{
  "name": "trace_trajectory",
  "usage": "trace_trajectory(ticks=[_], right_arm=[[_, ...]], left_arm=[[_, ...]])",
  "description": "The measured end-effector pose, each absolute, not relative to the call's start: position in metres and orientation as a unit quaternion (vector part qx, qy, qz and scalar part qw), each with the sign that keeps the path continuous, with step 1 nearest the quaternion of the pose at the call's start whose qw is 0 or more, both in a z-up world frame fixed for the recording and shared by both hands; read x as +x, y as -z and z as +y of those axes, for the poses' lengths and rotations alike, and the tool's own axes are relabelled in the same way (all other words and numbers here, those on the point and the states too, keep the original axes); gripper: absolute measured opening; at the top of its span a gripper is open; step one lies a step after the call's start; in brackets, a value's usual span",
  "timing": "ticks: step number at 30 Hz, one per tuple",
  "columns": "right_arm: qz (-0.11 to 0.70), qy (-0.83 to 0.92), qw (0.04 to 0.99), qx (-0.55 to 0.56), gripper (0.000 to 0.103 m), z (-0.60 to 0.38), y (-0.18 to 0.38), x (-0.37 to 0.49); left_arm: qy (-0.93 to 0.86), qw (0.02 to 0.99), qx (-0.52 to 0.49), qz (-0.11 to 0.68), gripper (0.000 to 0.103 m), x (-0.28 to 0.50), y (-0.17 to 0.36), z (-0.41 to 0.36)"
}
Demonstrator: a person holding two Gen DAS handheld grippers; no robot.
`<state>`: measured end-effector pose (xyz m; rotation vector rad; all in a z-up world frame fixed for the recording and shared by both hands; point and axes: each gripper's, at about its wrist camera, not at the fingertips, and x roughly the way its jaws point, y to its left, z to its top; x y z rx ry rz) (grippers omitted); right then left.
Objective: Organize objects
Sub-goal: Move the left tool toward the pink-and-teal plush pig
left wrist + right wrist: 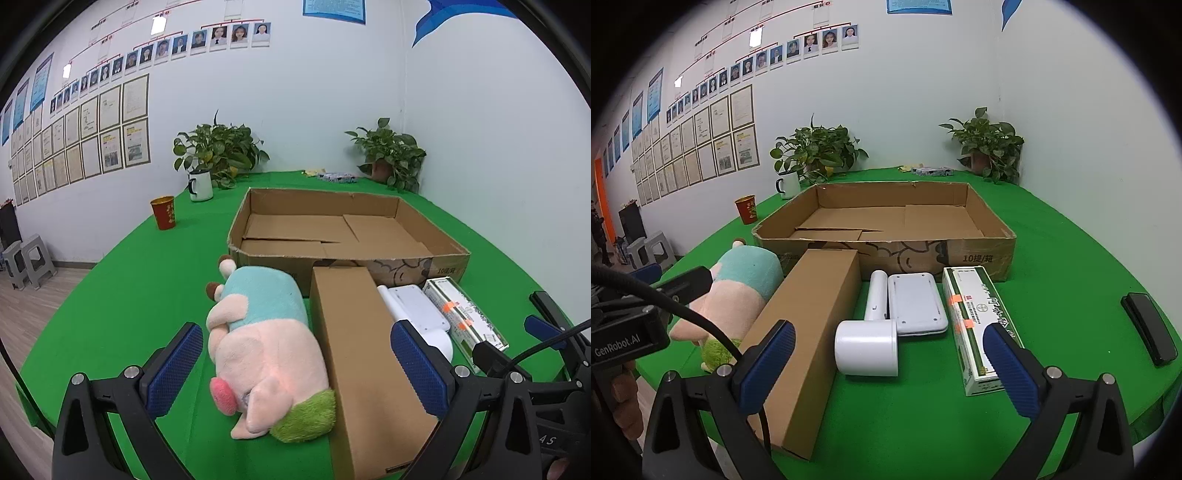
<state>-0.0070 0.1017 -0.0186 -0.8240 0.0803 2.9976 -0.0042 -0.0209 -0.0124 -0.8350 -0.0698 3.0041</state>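
Both tools gape wide, empty: left tool straddles the plush toy, soft, light, best pinched mid-belly; long carton at its 3 o'clock, stiff, likely slick-sided, open tray box at 12.

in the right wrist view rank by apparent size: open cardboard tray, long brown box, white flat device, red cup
1. open cardboard tray
2. long brown box, though its nearness to the camera inflates it
3. white flat device
4. red cup, far off, so its true size is unsure
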Motion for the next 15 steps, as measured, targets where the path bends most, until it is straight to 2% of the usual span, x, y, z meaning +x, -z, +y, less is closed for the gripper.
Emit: trace_trajectory(ticks=[15], right_arm=[[0.045, -0.956, 0.001, -0.290, 0.102, 0.103, 0.030, -0.017]], left_arm=[[-0.953, 0.009, -0.299, -0.040, 0.102, -0.018, 0.026, -0.037]])
